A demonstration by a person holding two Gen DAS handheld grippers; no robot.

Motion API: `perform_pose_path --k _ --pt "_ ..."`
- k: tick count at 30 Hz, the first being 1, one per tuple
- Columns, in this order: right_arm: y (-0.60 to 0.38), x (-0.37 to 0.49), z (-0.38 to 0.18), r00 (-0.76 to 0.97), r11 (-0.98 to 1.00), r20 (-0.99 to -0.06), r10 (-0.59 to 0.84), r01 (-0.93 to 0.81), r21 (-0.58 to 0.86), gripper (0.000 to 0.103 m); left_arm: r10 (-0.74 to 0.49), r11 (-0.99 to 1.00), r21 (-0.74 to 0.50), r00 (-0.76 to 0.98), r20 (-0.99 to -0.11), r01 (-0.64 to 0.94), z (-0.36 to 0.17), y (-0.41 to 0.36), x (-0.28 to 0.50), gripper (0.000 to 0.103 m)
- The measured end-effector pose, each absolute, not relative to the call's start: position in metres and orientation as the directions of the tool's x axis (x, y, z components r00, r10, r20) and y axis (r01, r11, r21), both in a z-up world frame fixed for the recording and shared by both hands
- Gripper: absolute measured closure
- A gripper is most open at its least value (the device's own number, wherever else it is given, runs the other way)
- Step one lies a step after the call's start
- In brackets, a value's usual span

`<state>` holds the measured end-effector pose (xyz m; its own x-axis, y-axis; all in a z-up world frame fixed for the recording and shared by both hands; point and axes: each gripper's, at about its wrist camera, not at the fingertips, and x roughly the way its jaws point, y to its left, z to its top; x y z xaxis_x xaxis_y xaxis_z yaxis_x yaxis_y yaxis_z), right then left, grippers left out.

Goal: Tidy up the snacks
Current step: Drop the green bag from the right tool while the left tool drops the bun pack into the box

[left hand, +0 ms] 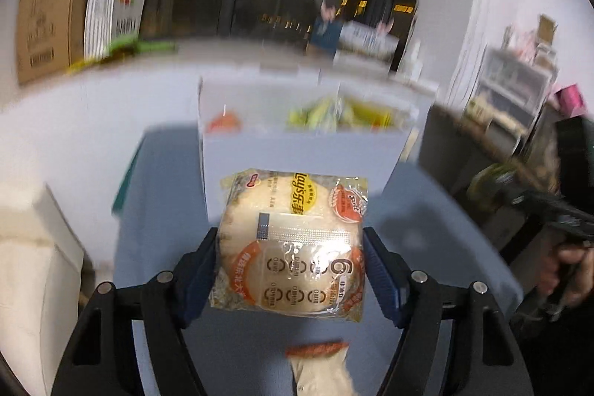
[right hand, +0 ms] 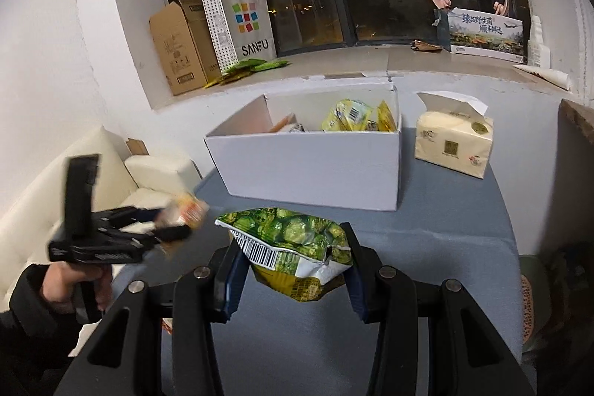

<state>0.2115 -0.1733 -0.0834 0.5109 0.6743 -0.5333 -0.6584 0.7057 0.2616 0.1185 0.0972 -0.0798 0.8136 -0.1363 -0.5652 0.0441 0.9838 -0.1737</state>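
Note:
My left gripper [left hand: 290, 258] is shut on a clear-wrapped rice cracker pack [left hand: 291, 240] with orange print, held above the blue-grey table [left hand: 163, 210] in front of the white cardboard box [left hand: 297, 158]. My right gripper [right hand: 293, 258] is shut on a green pea snack bag [right hand: 293, 247], held above the table short of the white box [right hand: 312, 166]. The box holds yellow snack packets [right hand: 352, 115] and an orange-edged packet [right hand: 284, 123]. The left gripper shows blurred at the left of the right wrist view [right hand: 174, 229] with the cracker pack.
A tissue pack [right hand: 453, 140] sits on the table right of the box. Another cracker packet [left hand: 319, 366] lies on the table below my left gripper. A cream sofa [right hand: 111, 169] stands left. Cardboard boxes and a SANFU bag [right hand: 241, 25] stand on the window ledge.

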Motion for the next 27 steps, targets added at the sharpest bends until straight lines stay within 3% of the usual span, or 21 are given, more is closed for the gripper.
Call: perform_pose_path --k 7,18,19,20,22,23,24,25,27 --pt "-0.154 0.267 -0.051 0.473 0.663 -0.483 0.737 -0.646 0.379 0.053 -0.184 0.972 -0.213 0.884 -0.43 0.099 -0.014 0.116 0.166 0.026" --pt "-0.106 0.389 -0.031 0.48 0.719 -0.547 0.686 -0.56 0.411 0.053 -0.158 0.969 -0.244 0.834 -0.528 0.029 -0.019 0.13 0.313 0.024" --pt "-0.105 0.396 -0.033 0.475 0.722 -0.555 0.683 -0.553 0.416 0.053 -0.156 0.969 -0.244 0.82 -0.551 0.02 -0.024 0.131 0.321 0.018" --pt "-0.103 0.4 -0.035 0.469 0.724 -0.564 0.68 -0.55 0.416 0.053 -0.152 0.97 -0.244 0.808 -0.569 0.011 -0.03 0.13 0.326 0.005" --pt "-0.1 0.408 -0.039 0.451 0.726 -0.584 0.675 -0.544 0.42 0.047 -0.144 0.968 -0.252 0.79 -0.596 -0.014 -0.04 0.133 0.331 0.0" --pt "-0.099 0.412 -0.041 0.439 0.73 -0.598 0.67 -0.537 0.424 0.038 -0.144 0.966 -0.258 0.788 -0.598 -0.019 -0.043 0.134 0.33 0.0" --pt "-0.1 0.412 -0.042 0.447 0.74 -0.603 0.661 -0.526 0.42 0.009 -0.145 0.964 -0.266 0.789 -0.597 -0.024 -0.045 0.136 0.327 0.0" --pt "-0.102 0.41 -0.041 0.462 0.741 -0.59 0.662 -0.525 0.419 0.0 -0.145 0.963 -0.269 0.79 -0.596 -0.026 -0.045 0.137 0.323 0.0" --pt "-0.108 0.404 -0.037 0.476 0.735 -0.57 0.669 -0.536 0.415 0.0 -0.143 0.963 -0.268 0.79 -0.596 -0.028 -0.046 0.139 0.316 0.0"
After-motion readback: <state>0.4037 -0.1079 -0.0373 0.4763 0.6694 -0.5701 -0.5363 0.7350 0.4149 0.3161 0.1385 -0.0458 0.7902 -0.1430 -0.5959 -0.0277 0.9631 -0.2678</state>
